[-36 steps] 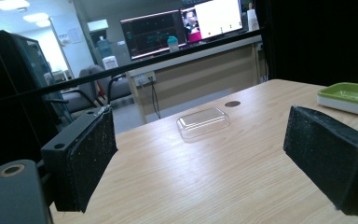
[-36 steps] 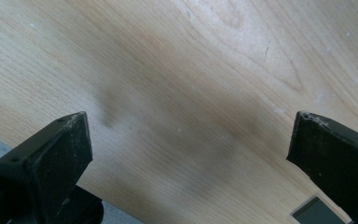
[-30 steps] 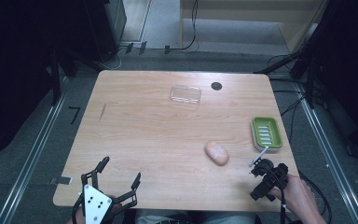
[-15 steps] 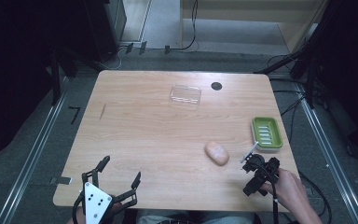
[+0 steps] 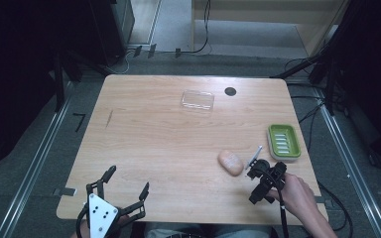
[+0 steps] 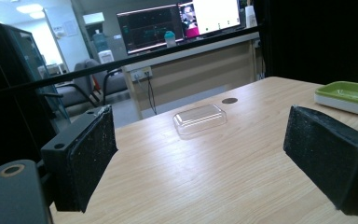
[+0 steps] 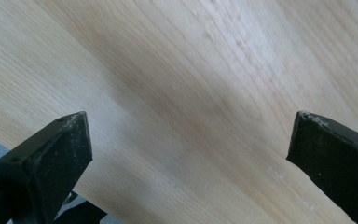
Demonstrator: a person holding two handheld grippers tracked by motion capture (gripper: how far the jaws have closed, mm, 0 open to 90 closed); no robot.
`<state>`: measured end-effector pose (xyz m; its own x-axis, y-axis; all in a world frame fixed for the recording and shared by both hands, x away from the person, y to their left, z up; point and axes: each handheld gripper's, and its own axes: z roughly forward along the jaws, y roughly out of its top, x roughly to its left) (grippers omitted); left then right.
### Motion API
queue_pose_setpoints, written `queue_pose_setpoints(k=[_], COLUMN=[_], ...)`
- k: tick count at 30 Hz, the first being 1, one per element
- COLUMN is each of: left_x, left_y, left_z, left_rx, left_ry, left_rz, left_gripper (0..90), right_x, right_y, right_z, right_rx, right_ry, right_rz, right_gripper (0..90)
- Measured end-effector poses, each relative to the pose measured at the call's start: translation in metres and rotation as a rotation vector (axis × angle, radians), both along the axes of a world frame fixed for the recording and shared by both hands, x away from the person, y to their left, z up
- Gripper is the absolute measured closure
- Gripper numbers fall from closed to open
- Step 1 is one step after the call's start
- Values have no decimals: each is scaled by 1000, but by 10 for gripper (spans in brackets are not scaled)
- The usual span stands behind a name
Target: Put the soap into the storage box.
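Two black two-jaw grippers, left and right, spread wide, empty; nothing grasped yet: pale oval soap bar beside empty green ridged plastic dish.

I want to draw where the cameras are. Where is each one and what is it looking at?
High view: above the person's side, looking down on the table; shows the left tool, right tool and right hand.
Left gripper view: rides the left tool, looking low across the table past its open jaws at the clear lid and green dish.
Right gripper view: rides the right tool, looking down at bare wood.
Shared: high and left views both show lid and dish.
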<state>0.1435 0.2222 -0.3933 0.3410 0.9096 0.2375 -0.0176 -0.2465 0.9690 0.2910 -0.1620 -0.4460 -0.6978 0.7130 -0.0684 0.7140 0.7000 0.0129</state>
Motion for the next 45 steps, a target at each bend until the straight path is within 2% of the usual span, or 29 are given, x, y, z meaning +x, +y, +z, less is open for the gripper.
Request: queue_pose_setpoints(k=[9,19,36,45], left_x=[-1,0,0,0], left_y=[-1,0,0,0], left_z=[0,0,0,0], left_rx=[3,4,3,3], left_ry=[-10,-6,-7,-7], left_rz=[-10,-5,-4,-4], left_gripper=[99,99,99,99], right_x=[11,25,51,62], right_y=[16,33,54,61], right_z=[8,7,10,8], right_rx=[20,31,54,81], right_ry=[-15,2,-7,-25], right_rz=[21,28,44,27], right_gripper=[0,0,0,0])
